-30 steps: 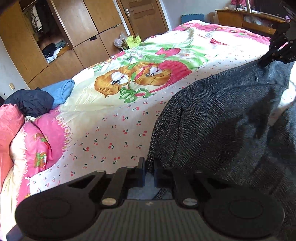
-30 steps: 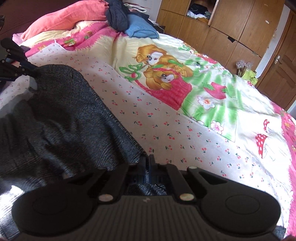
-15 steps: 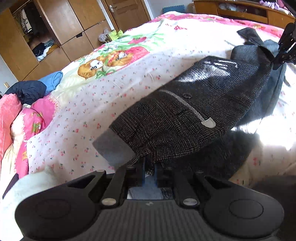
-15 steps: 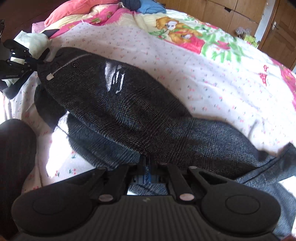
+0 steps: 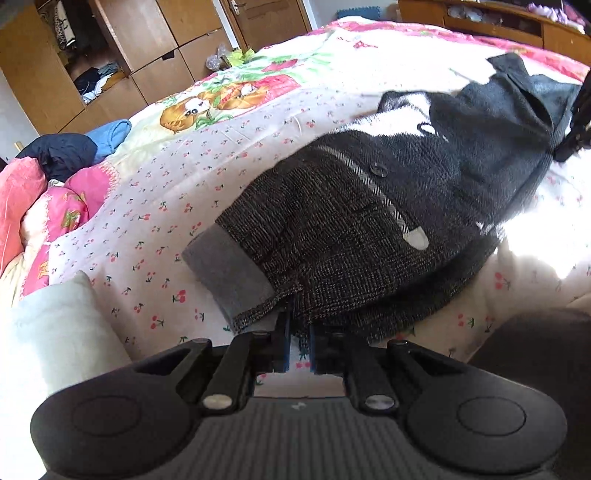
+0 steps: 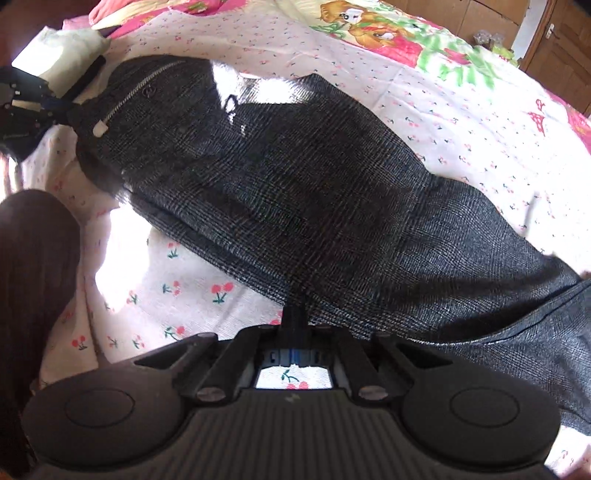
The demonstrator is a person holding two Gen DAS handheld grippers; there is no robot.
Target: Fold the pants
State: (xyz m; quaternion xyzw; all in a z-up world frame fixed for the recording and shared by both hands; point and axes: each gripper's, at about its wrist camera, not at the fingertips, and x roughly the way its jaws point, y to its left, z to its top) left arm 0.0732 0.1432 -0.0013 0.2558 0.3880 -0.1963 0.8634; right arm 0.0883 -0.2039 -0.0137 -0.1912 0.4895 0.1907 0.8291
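Observation:
Dark grey checked pants lie on the cherry-print bedspread, waistband end with button and zip fly toward my left gripper. My left gripper is shut on the waistband edge, where the grey lining shows. The pants also fill the right wrist view, legs running off to the right. My right gripper is shut on the near edge of the pants. The left gripper shows at the far left of the right wrist view; the right gripper shows at the right edge of the left wrist view.
A white pillow lies near left. Pink pillows and bundled blue and navy clothes sit at the bed's head. Wooden wardrobes and a door stand beyond. A dark-clothed leg is at lower left.
Both grippers have brought the held pants down from a raised, spread position toward the bed; the pants now lie nearly flat on the bedspread. Both stay shut on the fabric.

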